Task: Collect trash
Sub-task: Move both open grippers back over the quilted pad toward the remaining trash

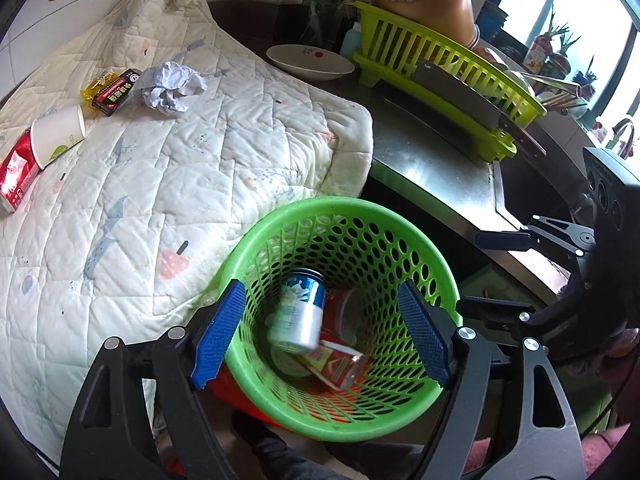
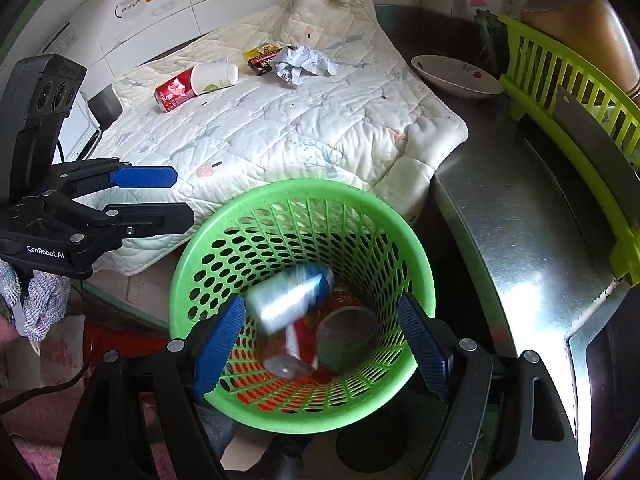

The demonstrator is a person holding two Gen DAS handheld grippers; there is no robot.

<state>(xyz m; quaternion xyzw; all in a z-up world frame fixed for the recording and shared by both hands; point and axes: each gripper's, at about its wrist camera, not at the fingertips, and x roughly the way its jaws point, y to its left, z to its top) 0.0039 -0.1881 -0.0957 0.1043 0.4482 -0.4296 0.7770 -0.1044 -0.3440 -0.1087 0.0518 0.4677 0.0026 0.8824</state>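
A green mesh basket stands below the counter edge. My left gripper and right gripper both hang open above it, side by side. A blue and white can shows blurred inside the basket, free of every pad. Under it lie a red carton and a clear cup. On the quilt remain a crumpled paper, a black and red box, a yellow wrapper, a paper cup and a red pack.
A steel counter runs right of the quilt, with a white dish, a lime dish rack, a cleaver and a brown bowl. A sink lies at the right.
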